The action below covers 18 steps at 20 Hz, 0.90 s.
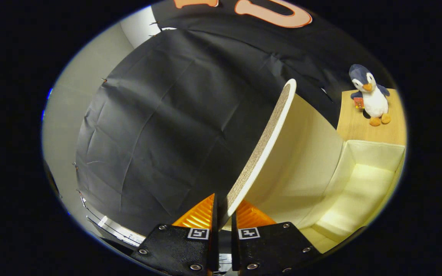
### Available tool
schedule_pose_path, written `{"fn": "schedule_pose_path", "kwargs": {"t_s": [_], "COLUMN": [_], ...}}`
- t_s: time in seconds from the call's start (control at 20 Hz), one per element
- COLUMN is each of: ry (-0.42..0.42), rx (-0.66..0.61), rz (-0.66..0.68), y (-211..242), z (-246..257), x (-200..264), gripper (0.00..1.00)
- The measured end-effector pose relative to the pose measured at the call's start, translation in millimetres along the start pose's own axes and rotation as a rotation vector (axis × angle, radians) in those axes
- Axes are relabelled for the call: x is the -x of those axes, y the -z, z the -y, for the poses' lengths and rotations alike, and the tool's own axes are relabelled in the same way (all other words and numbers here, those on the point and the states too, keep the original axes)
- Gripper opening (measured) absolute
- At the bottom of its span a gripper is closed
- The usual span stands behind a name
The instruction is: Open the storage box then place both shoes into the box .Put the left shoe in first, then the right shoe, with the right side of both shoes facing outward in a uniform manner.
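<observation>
The claw (223, 214) is clenched on the near edge of the storage box lid (261, 149), which stands raised. To the right lies the open, cream box (359, 191). A penguin plush (370, 96) sits far right on the wooden counter (393, 130); no writing is readable.

The gripper (223, 214) pinches the raised lid (261, 153) of the storage box (363, 184).

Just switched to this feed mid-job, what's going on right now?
The handheld tool is shut on the edge of the storage box's lid, both fingers pressing on it, with the lid raised well up. Beyond the lid the box interior is open, and no shoe is visible inside. A plush penguin stands on the wooden surface behind the box. So the opening step is under way and the shoes are not yet placed.
</observation>
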<state>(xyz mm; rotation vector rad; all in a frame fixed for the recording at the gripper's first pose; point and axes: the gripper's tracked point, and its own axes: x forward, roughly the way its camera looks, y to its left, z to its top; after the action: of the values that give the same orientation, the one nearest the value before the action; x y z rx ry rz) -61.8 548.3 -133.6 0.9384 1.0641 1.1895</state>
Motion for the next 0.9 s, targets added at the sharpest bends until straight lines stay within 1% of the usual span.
{"fn": "schedule_pose_path", "kwargs": {"t_s": [0.05, 0.1, 0.15, 0.2, 0.25, 0.3, 0.35, 0.4, 0.45, 0.5, 0.55, 0.65, 0.75, 0.9], "ry": [0.017, 0.052, 0.08, 0.086, 0.087, 0.095, 0.118, 0.146, 0.175, 0.201, 0.225, 0.266, 0.312, 0.42], "rx": [0.001, 0.014, 0.025, 0.033, 0.038, 0.053, 0.081, 0.11, 0.134, 0.153, 0.168, 0.199, 0.225, 0.259], "rz": [0.015, 0.04, 0.064, 0.072, 0.077, 0.079, 0.086, 0.098, 0.111, 0.124, 0.135, 0.161, 0.193, 0.229], "y": [-5.2, -11.8, -17.7, -20.4, -18.5, -19.6, -21.6, -25.5, -27.1, -29.7, -31.4, -34.0, -33.6, -22.8], "z": [2.3, 9.5, 14.9, 16.4, 15.5, 15.6, 17.8, 23.7, 27.4, 30.2, 35.5, 47.6, 61.4, 94.8], "x": [-13.1, -20.3, -26.1, -28.4, -30.3, -25.8, -16.1, -5.2, 7.7, 21.1, 33.2, 68.9, 107.3, 171.3], "gripper": [0.15, 0.17, 0.23, 0.29, 0.36, 0.39, 0.5, 0.53, 0.6, 0.63, 0.69, 0.79, 0.85, 0.88]}}
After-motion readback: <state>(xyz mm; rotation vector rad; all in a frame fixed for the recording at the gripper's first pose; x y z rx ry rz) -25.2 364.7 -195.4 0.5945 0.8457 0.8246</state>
